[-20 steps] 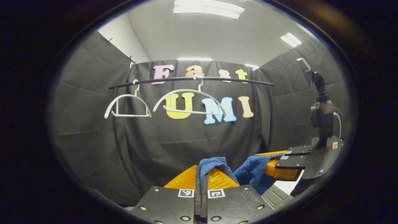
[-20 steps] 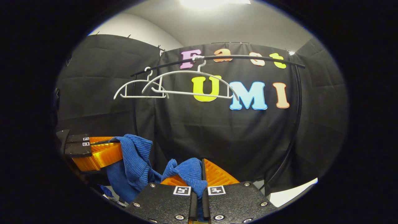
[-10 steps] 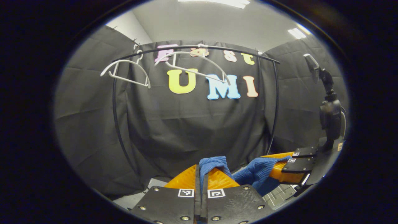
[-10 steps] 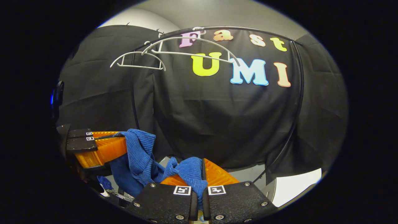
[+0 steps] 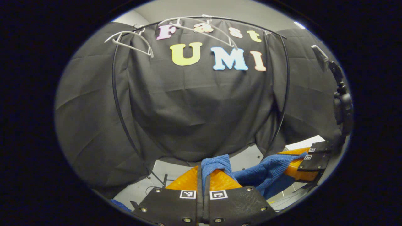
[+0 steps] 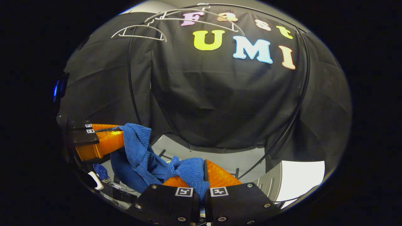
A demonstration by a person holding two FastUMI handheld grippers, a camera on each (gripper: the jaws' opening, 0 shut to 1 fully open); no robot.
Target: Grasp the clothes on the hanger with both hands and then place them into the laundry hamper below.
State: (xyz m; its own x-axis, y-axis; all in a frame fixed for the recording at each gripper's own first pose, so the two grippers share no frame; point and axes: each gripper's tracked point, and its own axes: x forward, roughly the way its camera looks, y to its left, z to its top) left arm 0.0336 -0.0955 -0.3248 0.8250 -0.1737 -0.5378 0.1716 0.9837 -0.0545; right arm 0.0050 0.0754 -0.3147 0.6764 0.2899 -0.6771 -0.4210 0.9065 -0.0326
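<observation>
The blue knitted garment (image 5: 263, 174) hangs stretched between my two grippers, off the hangers. In the left gripper view my left gripper (image 5: 202, 168) is shut on one bunched end of it, between the orange fingers. My right gripper (image 5: 296, 154) holds the other end at the lower right. In the right gripper view the garment (image 6: 138, 150) sags from my left gripper (image 6: 110, 129) at the left down to my right gripper (image 6: 204, 164), which is shut on a fold. Two bare white hangers (image 5: 132, 39) (image 5: 204, 27) hang high on the black rail (image 5: 220, 18).
The rack's curved black legs (image 5: 117, 103) (image 6: 295, 113) run down either side of the cloth wall. Grey floor (image 5: 248, 157) shows under the garment. A white surface (image 6: 301, 175) lies at the lower right of the right gripper view. Cables and small items (image 6: 94, 177) lie low at its left.
Both grippers have come down with the garment still held. The hangers and rail have slid to the top of both views, and the floor has come into sight.
</observation>
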